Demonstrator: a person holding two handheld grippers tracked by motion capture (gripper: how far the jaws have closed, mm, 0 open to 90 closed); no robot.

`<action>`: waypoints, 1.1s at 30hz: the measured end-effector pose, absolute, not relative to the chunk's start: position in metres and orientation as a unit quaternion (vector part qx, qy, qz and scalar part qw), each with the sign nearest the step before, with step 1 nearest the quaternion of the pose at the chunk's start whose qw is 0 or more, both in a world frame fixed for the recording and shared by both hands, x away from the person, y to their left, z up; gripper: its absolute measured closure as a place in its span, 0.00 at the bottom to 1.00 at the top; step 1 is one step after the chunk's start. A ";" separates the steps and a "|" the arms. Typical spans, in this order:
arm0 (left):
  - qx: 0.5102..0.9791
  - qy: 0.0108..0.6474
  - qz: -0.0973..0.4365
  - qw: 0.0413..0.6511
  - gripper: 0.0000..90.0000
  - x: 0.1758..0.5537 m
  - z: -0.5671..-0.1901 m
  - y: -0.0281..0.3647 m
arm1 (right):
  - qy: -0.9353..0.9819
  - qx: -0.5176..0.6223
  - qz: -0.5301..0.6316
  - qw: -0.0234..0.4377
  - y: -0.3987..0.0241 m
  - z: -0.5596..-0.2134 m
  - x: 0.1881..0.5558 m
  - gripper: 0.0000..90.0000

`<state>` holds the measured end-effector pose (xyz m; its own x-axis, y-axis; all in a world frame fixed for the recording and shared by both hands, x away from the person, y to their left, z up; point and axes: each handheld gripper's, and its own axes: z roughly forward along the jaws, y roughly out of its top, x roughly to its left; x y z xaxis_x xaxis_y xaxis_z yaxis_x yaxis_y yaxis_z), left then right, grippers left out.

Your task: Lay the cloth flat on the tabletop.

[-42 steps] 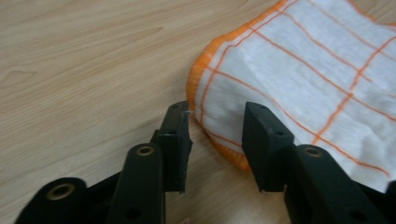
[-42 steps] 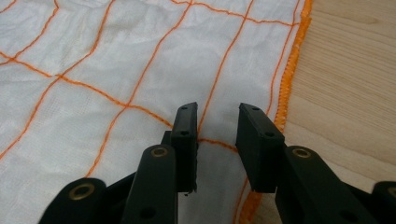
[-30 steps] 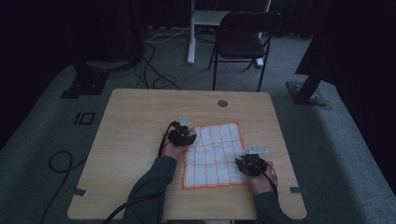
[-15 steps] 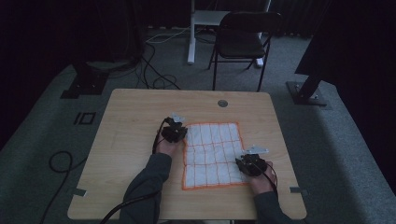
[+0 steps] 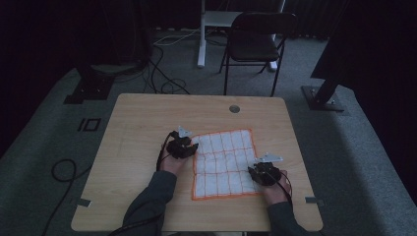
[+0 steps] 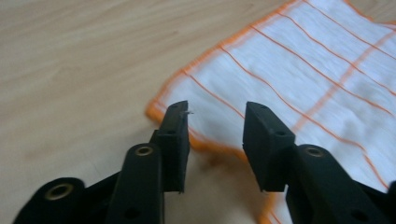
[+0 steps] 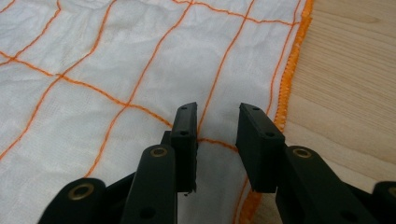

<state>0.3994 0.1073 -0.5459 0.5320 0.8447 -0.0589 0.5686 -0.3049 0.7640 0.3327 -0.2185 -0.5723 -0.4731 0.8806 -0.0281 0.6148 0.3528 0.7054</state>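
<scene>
A white cloth with an orange grid and orange hem (image 5: 223, 162) lies flat on the wooden table (image 5: 142, 123). My left gripper (image 5: 183, 146) sits at the cloth's left edge near its far corner. In the left gripper view its jaws (image 6: 215, 128) have just been opening and stand apart over the hemmed corner of the cloth (image 6: 303, 79), gripping nothing. My right gripper (image 5: 265, 173) rests over the cloth's right edge near the front. Its jaws (image 7: 217, 126) stand apart above the flat cloth (image 7: 116, 70), close to the orange hem.
A round cable hole (image 5: 234, 108) is set in the table's far side. Beyond the table stand a dark folding chair (image 5: 260, 42) and a white post (image 5: 201, 34). Cables (image 5: 164, 83) trail on the grey carpet, and dark stand bases (image 5: 319, 98) sit at both sides.
The left gripper has drawn slightly back toward the person along the cloth's left edge. The right gripper and the cloth have stayed put.
</scene>
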 end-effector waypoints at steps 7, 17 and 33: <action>0.796 0.449 0.166 0.371 0.64 0.380 -0.557 0.103 | 0.796 0.470 0.320 0.208 -0.218 -0.572 0.333 0.75; 0.809 0.444 0.141 0.357 0.97 0.385 -0.564 0.104 | 0.798 0.460 0.327 0.211 -0.218 -0.570 0.330 0.71; 0.793 0.473 0.162 0.347 0.94 0.417 -0.564 0.134 | 0.798 0.452 0.331 0.221 -0.214 -0.566 0.327 0.67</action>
<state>0.4168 0.1338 -0.5645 0.4992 0.8635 -0.0719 0.6385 -0.3105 0.7042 0.3271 -0.2140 -0.5662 -0.4941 0.8677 -0.0538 0.5753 0.3727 0.7281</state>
